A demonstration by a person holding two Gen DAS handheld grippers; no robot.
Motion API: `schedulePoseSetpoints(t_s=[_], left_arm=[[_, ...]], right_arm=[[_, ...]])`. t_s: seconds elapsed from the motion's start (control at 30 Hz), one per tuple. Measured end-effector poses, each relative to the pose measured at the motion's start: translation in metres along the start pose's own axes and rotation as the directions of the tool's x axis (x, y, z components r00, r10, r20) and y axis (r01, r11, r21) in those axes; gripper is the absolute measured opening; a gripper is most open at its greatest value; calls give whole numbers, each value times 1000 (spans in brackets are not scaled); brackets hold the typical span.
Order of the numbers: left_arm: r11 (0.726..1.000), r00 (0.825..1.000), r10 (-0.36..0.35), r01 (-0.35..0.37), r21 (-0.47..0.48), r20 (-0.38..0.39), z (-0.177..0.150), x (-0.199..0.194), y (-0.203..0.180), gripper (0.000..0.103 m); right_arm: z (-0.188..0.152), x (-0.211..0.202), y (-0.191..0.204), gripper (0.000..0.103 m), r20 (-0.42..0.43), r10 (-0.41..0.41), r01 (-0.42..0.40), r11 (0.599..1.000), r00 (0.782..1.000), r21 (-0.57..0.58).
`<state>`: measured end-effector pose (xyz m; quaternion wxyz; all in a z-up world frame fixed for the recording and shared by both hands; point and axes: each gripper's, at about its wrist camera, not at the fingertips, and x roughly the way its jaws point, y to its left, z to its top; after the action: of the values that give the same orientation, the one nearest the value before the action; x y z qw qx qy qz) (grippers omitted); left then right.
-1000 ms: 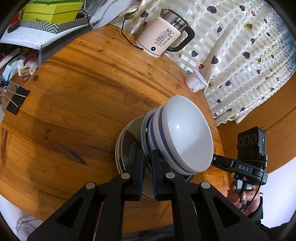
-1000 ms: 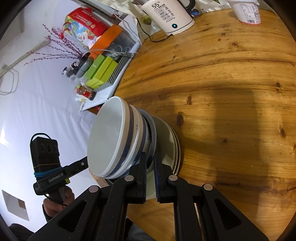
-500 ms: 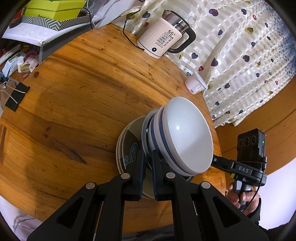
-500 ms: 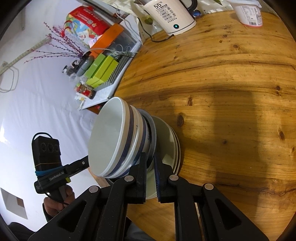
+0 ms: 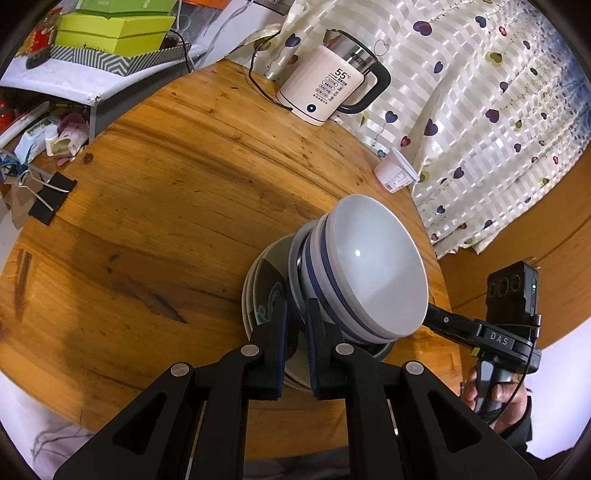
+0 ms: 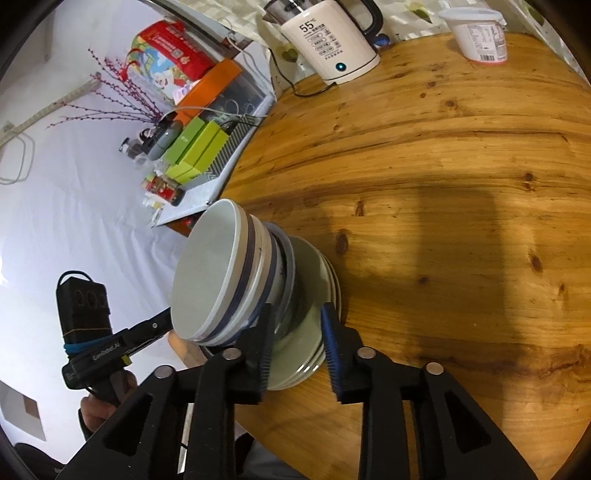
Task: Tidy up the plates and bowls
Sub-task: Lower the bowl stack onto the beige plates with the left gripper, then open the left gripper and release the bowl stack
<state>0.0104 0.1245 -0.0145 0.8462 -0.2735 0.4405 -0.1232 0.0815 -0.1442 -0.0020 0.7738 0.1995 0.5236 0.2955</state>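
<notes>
Left wrist view: the left gripper sits at the lower centre of the frame, its jaws a narrow slit apart and just starting to open, with the near rim of the stack of plates between the pads; whether the pads still press on it I cannot tell. The stack of bowls, white with blue bands, rests on the plates right of centre on the round wooden table. A kettle stands at the upper centre, a plastic cup lies near the table's right edge, and a binder clip lies at the left. The right gripper's body shows at the lower right, held by a hand.

Right wrist view: the right gripper at the lower centre has its jaws opening, clearly apart on either side of the plates' near rim, the pads off it. The bowls sit on the plates left of centre, near the table's left edge. The kettle is at the top, the cup at the upper right. A hand holds the other gripper at the lower left.
</notes>
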Motion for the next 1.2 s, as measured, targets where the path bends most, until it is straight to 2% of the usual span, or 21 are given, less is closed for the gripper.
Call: schedulePoseSetpoints(t_s=[0.1,0.17,0.27,0.43,0.5,0.7,0.9,1.2], left_arm=[[1000,1000,16,-16,10,14,-3,-3,-3,10],[999,999,30,-31,17,24,-5,-6,-5,11],[999,998,43,-44,26,36,-8,-9,-8,18],[997,996,70,-72,39,46,-14,-13,-12,35],[995,995,86,-88,45,53,-16,-15,-14,37],[991,992,113,-117,65,58,-23,-17,-22,38],[973,978,188,-198,120,91,-34,-19,-36,38],[952,966,232,-249,180,110,-45,-18,-53,38]], right_arm=[[-3,-3,0,38,4,0,0,1000,1000,-2],[-5,-4,0,52,1,7,-7,1000,1000,2],[-7,-7,1,61,8,-3,3,1000,1000,0],[-13,-13,3,64,21,-11,11,1000,1000,-1],[-15,-16,4,64,25,-20,20,1000,999,-7],[-24,-24,16,64,47,-75,78,995,996,-65],[-39,-28,36,64,81,-157,169,970,984,-176],[-52,-27,52,64,90,-198,215,940,976,-265]])
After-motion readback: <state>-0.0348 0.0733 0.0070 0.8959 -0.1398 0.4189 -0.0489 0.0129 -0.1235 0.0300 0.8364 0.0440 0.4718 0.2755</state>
